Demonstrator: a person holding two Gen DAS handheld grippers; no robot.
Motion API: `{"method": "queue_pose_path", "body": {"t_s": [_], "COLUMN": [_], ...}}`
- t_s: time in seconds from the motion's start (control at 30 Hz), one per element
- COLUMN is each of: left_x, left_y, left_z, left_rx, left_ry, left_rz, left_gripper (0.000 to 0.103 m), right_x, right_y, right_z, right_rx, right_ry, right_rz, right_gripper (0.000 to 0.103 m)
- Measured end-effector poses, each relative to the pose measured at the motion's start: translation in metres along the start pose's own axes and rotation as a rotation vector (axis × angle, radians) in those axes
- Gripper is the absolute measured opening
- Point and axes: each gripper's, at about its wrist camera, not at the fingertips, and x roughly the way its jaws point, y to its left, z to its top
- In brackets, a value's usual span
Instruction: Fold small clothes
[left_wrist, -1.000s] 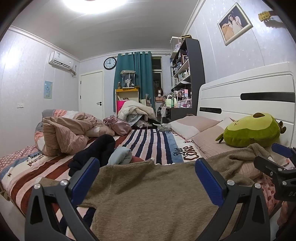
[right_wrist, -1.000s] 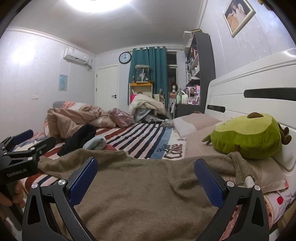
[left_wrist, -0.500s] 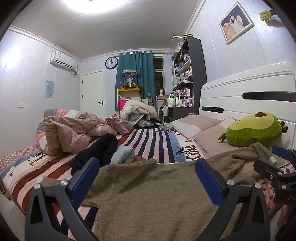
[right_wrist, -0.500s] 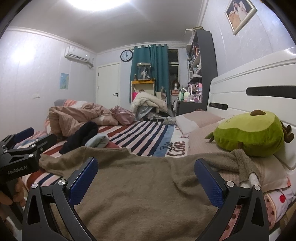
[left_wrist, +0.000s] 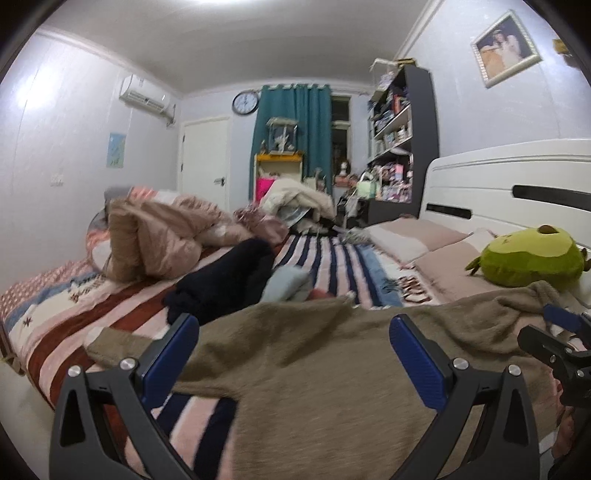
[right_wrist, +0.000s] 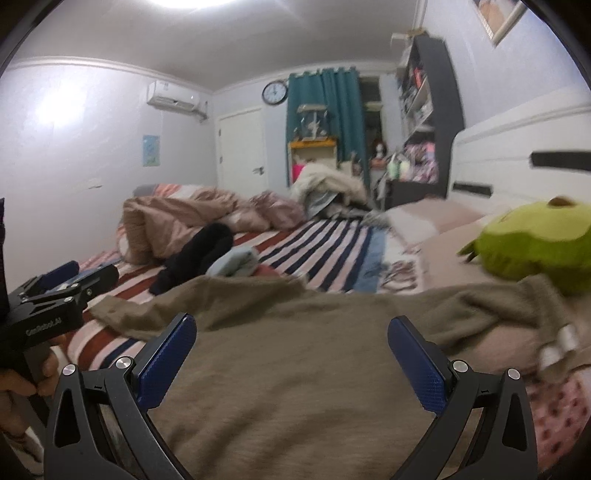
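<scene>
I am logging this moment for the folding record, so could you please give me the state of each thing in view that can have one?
Left tongs: open, empty, above the sweater.
Right tongs: open, empty, above the sweater.
Brown sweater: spread flat on the bed, unfolded.
Dark garment: crumpled, unfolded.
Light blue garment: bunched up.
Pink quilt: heaped.
Door: shut.
Teal curtain: drawn to one side.

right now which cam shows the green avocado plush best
The left wrist view: the green plush sits whole and fairly sharp on the pillow by the headboard. The right wrist view shows it larger but motion-blurred and cut off at the frame's edge.
</scene>
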Motion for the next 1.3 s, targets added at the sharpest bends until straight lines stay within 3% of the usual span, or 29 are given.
{"method": "queue_pose_path", "body": {"t_s": [0.07,0.2,0.27,0.33,0.43,0.53,0.7,0.8,0.87,0.9,0.97,1.17,1.3], "left_x": [0.012,0.05,0.068,0.089,0.119,0.148,0.182,0.193,0.199,0.201,0.194,0.152,0.141], "left_y": [0.027,0.098,0.133,0.173,0.226,0.264,0.298,0.3,0.302,0.305,0.299,0.267,0.225], "left_z": [-0.006,-0.022,-0.032,-0.043,-0.06,-0.078,-0.102,-0.098,-0.096,-0.095,-0.081,-0.015,0.021], "left_rx": [-0.032,-0.169,-0.228,-0.289,-0.411,-0.518,-0.655,-0.643,-0.692,-0.717,-0.657,-0.501,-0.37], "left_ry": [0.046,0.168,0.218,0.284,0.37,0.438,0.495,0.475,0.477,0.475,0.435,0.219,0.162], "left_rz": [0.002,-0.009,0.009,0.026,0.027,0.047,0.02,0.037,-0.052,-0.102,-0.08,-0.03,-0.065], "left_gripper": [0.102,0.102,0.102,0.102,0.101,0.094,0.082,0.054,0.021,0.017,0.007,0.004,0.004], "right_x": [0.02,0.061,0.081,0.095,0.117,0.129,0.142,0.148,0.149,0.149,0.147,0.126,0.112], "right_y": [0.012,0.036,0.041,0.044,0.048,0.049,0.054,0.056,0.054,0.053,0.05,0.027,0.014], "right_z": [-0.005,-0.019,-0.028,-0.037,-0.047,-0.052,-0.045,-0.042,-0.041,-0.041,-0.042,-0.042,-0.042], "right_rx": [0.007,-0.015,-0.012,0.0,-0.002,0.019,0.017,0.024,0.036,0.04,0.051,0.099,0.122], "right_ry": [0.039,0.118,0.162,0.2,0.268,0.305,0.322,0.318,0.318,0.319,0.318,0.287,0.26], "right_rz": [0.022,0.041,0.055,0.068,0.067,0.077,0.077,0.085,0.096,0.1,0.105,0.088,0.087], "right_gripper": [0.082,0.055,0.037,0.031,0.031,0.031,0.032,0.033,0.033,0.033,0.033,0.035,0.038]}}
